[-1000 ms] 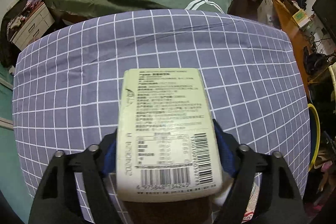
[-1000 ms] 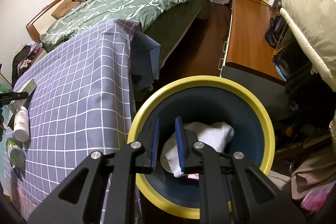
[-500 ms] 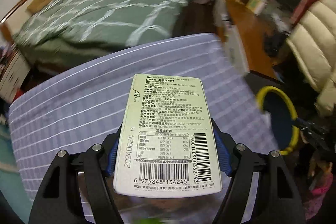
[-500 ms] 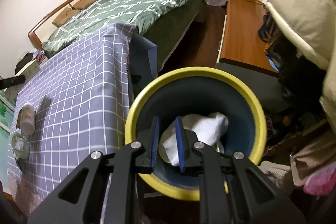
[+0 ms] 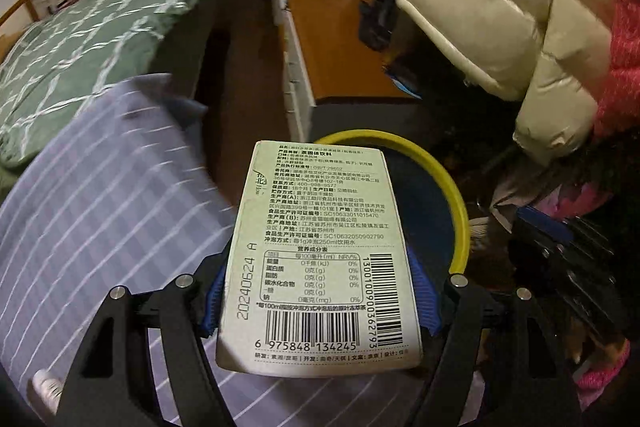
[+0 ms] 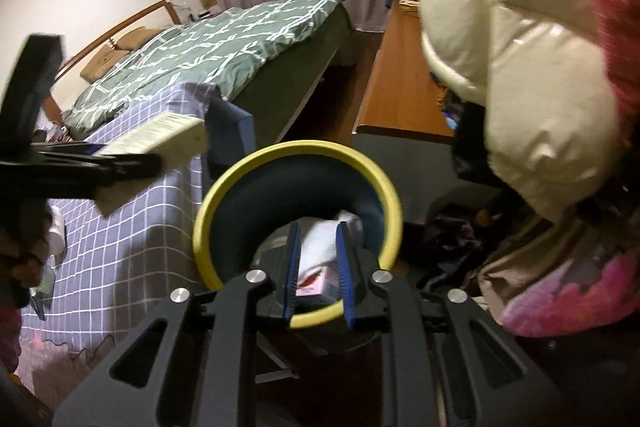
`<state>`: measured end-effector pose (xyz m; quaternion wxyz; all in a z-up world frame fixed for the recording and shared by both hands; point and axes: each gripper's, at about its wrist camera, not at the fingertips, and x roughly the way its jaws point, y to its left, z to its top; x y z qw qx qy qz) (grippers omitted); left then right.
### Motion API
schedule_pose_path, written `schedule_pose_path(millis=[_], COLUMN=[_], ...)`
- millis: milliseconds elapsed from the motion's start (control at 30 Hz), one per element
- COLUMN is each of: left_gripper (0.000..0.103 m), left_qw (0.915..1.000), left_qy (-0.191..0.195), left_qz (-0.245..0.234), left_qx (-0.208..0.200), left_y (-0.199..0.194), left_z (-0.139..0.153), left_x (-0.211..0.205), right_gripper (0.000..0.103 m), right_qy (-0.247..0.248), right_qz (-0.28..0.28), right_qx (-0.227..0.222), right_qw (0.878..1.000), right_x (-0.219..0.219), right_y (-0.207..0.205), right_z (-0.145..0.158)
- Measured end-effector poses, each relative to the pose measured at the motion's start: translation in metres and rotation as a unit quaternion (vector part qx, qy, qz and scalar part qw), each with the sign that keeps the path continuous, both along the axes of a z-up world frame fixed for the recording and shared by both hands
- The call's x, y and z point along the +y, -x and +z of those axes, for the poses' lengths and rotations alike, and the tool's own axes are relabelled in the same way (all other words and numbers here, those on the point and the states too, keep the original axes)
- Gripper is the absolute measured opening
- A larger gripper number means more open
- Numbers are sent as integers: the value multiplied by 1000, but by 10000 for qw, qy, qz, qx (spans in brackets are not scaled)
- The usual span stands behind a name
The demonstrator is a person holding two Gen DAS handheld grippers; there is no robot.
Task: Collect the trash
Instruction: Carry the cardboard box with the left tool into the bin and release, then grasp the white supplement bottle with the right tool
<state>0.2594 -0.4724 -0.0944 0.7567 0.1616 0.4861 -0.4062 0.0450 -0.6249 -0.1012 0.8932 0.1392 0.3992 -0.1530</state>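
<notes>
Holding crumpled white tissue (image 6: 320,243) and a pink-white packet (image 6: 310,283): round yellow-rimmed dark-blue bin (image 6: 298,163). Right claw (image 6: 316,269) released above it, jaws just widened, nothing between. Left claw (image 5: 320,297) clenched on pale-green printed carton (image 5: 320,251), bin at two o'clock.

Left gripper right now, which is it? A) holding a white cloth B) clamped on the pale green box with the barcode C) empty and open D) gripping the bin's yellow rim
B: the left gripper has its blue pads against both sides of the pale green box, held in the air beside the yellow-rimmed bin.
</notes>
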Motion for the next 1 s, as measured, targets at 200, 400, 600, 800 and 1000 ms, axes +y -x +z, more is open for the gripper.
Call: schedule_pose_path(millis=[200,400,600,800,1000], left_gripper=[72,94,96,98,98], left_qw=[9998,9998,9963,9849,9674], left_qy=[-135,-80,506,1063,1084], left_qz=[-137,106,424,1165,2123], left_qx=[44,-169,-551,-717,-860], left_y=[4,1,17,36,65], left_z=[-30,-26,41,76,66], left_x=[-55,-61,28,149,274], right_gripper=[21,23,27,27,28], right_qy=[-26,-16,-15,-89,-133], right_qz=[-249,-343,-111,426,1189], right_qx=[33,125,151,201,228], right_qw=[9997,9993,9998,9988,9926], right_x=[-12,-17,-3,37,104], right_y=[20,28,12,-14,-41], right_z=[-5,-11,-18,-27,-28])
